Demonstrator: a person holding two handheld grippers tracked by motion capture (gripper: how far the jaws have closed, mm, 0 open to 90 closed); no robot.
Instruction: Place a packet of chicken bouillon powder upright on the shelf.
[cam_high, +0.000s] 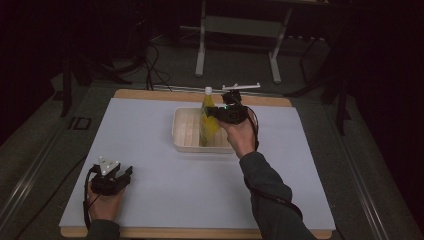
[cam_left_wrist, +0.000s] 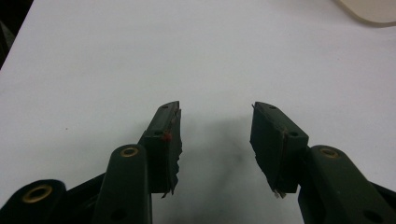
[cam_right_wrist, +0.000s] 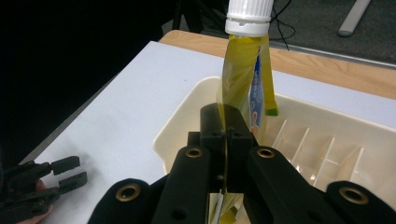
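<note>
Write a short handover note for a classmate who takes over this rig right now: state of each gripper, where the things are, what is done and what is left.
Right gripper: shut on the flat yellow pouch with a white screw cap, held upright, cap on top, over the cream plastic divided tray.
Left gripper: open, holding nothing, low over the white table mat at its near left corner.
Done: pouch gripped and brought to the tray.
Left: probably lower the pouch into a tray slot and let go; whether it already touches the tray cannot be told.
</note>
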